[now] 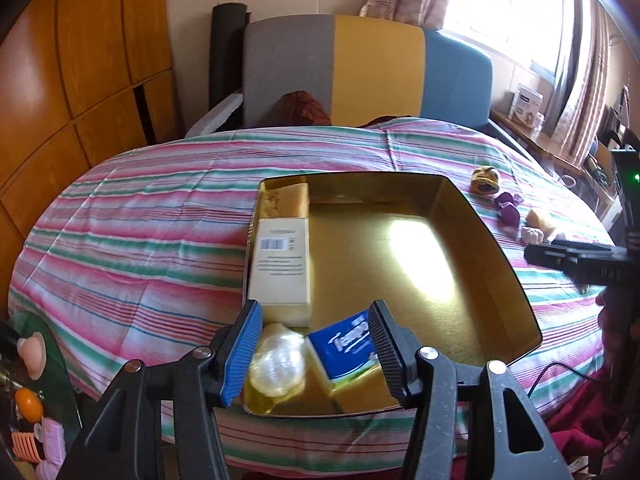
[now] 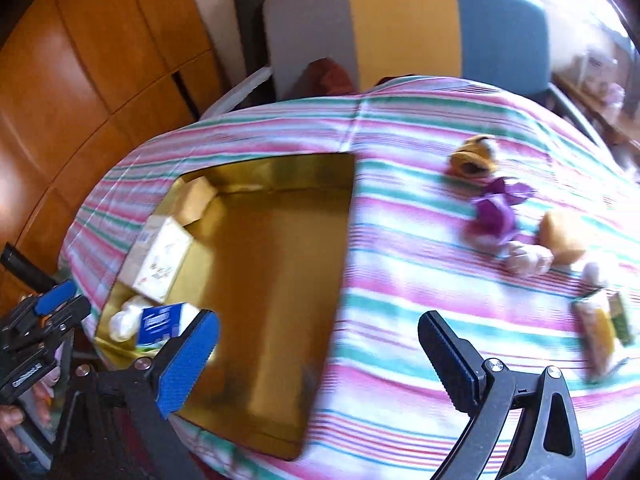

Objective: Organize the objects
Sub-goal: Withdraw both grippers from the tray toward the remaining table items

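While the striped surface (image 2: 400, 240) carries a gold tin (image 1: 460, 280) already holding boxes and a blue tissue pack (image 1: 344, 344) at its near edge, both tongs, left (image 1: 314, 350) and right (image 2: 320, 364), hang released, likely next fetching the loose purple toy (image 2: 496, 212) toward the right edge.

The blue tissue pack (image 1: 348, 344) inside the gold tin carries white lettering reading "Temp", with the remaining letters cut off behind the gripper. The cream box (image 1: 282, 264) beside it bears a barcode and several lines of print, all too small to read.
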Demonstrator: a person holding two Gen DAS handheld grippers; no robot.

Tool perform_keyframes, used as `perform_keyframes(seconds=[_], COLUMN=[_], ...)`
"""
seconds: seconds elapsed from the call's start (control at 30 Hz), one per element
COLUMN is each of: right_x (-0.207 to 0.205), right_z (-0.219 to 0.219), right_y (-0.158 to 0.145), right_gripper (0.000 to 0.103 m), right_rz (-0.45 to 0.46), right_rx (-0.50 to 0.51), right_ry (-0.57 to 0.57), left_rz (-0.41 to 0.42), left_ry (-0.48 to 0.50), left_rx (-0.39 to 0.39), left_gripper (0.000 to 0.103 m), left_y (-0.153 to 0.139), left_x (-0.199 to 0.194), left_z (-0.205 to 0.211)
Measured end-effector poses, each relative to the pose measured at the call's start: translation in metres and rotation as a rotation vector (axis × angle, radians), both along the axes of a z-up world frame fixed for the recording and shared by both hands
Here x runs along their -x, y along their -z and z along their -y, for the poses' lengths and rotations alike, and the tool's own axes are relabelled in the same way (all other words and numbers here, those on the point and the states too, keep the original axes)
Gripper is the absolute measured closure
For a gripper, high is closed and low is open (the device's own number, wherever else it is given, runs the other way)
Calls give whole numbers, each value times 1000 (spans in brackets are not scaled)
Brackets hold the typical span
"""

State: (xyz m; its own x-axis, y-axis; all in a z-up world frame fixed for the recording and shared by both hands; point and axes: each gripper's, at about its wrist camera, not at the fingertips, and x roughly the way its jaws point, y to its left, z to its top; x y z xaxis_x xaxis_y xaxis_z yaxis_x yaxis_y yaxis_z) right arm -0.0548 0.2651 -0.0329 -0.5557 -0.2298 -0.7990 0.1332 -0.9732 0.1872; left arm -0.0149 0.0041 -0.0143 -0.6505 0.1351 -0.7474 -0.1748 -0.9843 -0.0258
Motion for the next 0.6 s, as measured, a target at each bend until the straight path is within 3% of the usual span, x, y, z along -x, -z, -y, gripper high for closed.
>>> perform_keyframes(seconds=[0.4, 0.6], right_x=[14, 19], right_z=[-116, -182], right_y=[-17, -9], right_gripper=[2, 2], right_rz=[-62, -87], right_rx=[-127, -153], right_ry=[199, 340], left_rz=[36, 70], left_ry=[91, 160], left_rx=[35, 9], left_gripper=[47, 47], left_y=[-2, -9], left_x=[23, 42], left_z=[-46, -76])
